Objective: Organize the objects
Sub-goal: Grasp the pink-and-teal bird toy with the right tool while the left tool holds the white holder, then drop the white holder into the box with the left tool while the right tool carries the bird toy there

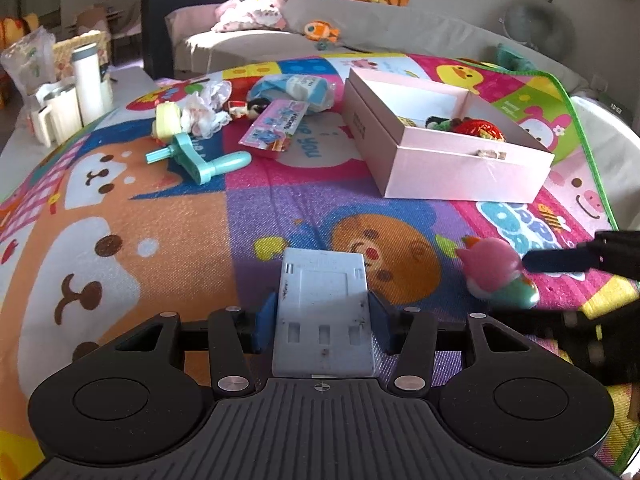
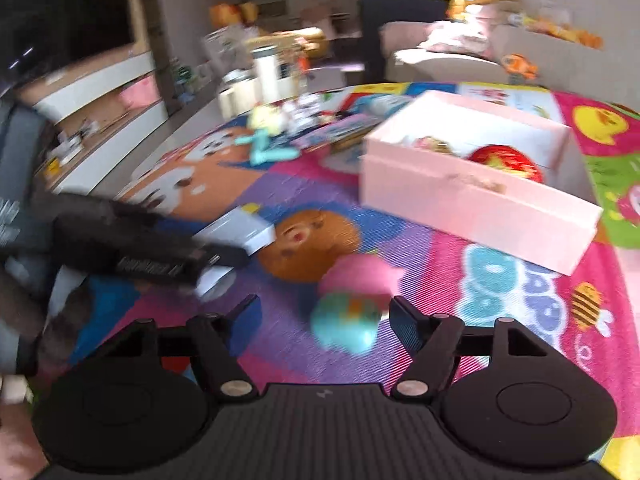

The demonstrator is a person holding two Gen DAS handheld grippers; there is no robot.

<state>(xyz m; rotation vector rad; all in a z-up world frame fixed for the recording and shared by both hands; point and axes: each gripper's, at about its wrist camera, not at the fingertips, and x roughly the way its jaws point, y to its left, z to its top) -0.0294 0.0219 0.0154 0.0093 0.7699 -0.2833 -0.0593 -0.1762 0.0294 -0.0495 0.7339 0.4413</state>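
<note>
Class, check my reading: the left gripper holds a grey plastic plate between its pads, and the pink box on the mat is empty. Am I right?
Not quite. The pink box is not empty: the left wrist view shows a red toy inside it. The left gripper does hold the grey plate.

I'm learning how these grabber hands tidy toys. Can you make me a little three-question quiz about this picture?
1. True or false: the left gripper is squeezing a flat white plastic piece.
2. Where is the red ball? A) on the mat B) inside the pink box C) on the sofa
3. Fill in: the pink and green toy lies on the mat, just ahead of the ____ gripper.

Key: 1 true. 2 B. 3 right; its jaws stand apart, with nothing squeezed.
</note>
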